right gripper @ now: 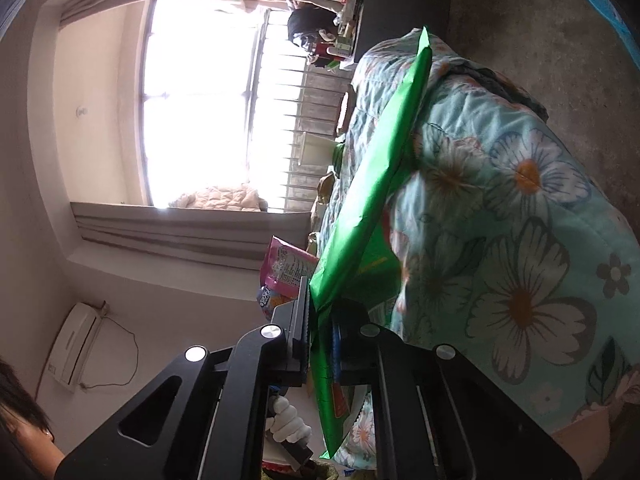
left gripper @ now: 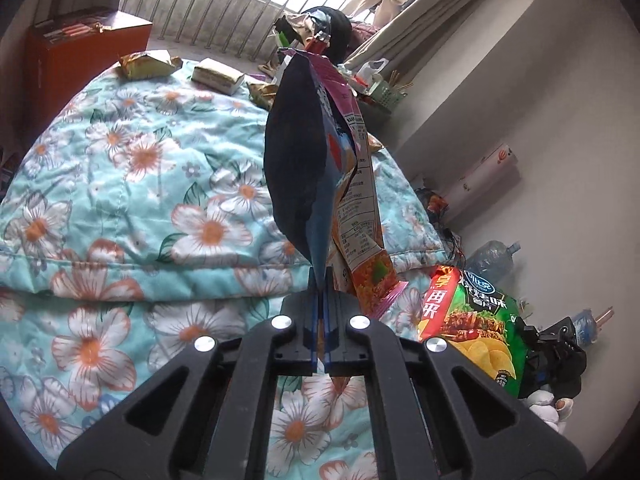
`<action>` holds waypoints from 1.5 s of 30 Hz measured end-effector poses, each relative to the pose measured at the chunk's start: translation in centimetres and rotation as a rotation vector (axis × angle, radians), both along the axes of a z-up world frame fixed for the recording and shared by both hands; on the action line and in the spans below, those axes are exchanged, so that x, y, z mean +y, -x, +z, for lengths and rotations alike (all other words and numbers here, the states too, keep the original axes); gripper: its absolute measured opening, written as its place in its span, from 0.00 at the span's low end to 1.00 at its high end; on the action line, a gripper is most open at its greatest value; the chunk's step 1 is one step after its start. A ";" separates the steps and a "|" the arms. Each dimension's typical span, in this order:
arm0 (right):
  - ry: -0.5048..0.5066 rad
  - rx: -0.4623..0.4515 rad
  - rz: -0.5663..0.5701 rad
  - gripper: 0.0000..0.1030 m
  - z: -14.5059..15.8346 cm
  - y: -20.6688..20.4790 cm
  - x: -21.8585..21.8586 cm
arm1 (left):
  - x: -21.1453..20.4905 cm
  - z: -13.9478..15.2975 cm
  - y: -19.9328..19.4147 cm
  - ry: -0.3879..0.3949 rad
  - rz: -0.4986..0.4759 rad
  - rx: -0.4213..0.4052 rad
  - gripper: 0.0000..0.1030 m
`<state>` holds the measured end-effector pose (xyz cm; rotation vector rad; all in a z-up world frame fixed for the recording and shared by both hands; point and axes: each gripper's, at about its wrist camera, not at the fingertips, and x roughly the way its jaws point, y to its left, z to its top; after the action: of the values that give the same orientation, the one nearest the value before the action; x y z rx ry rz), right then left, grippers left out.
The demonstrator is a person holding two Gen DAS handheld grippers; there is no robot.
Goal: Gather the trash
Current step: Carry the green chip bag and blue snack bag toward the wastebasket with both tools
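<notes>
Both claws loaded: left claw clamped on purple snack bag, right claw on green chip bag; next, bin them, wrappers remain at 11 o'clock on bed.

Ahead of the black left gripper, a dark blue and pink snack bag; under it, a turquoise quilt patterned with white, orange-centred flowers; between the right gripper's black fingers, a glossy green bag

Window: bright barred window, daylight pouring in
Walls: pale wall
Bed: floral quilt
Curtains: beige curtain
</notes>
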<state>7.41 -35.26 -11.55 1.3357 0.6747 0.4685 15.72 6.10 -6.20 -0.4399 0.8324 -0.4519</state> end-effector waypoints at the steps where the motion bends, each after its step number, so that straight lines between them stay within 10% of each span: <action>1: 0.007 -0.010 0.002 0.08 0.3 0.1 0.0 | 0.0 0.5 0.1 0.002 -0.001 -0.015 0.00; 15: 0.003 -0.106 -0.037 0.08 2.3 2.4 -2.0 | -2.8 5.7 2.0 -0.040 -0.035 -0.182 0.00; 45: -0.048 -0.215 -0.178 0.08 2.5 6.9 -8.1 | -14.0 7.3 0.1 -0.088 -0.245 -0.282 0.00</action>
<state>0.50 -43.36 -9.05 1.3539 0.3657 0.4778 15.59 -7.86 1.13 -0.1864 0.6308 -0.6842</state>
